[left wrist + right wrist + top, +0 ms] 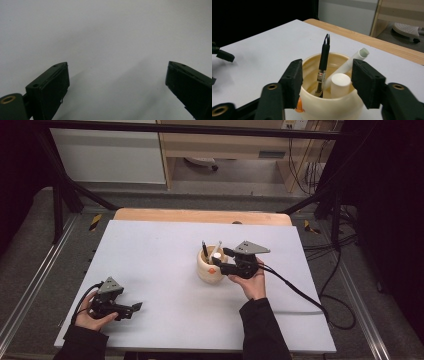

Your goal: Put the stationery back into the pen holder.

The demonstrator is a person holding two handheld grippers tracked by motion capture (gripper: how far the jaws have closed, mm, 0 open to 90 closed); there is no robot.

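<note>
The cream round plastic pen cup (329, 100) stands upright near the middle of the white table sheet (160, 255), with bare sheet on every side. Inside, a black pen (323, 65) stands nearly upright and a white tube (352, 61) leans; their lower ends are hidden. Your right gripper (325, 82) straddles the rim, jaws apart, gripping nothing. Your left gripper (117, 82) gapes empty, well apart.

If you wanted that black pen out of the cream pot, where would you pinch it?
Probably the black pen on its bare upper barrel, coming from above: it stands nearly upright, its top clear of the cream pot rim, while white cylinders crowd its lower half.
</note>
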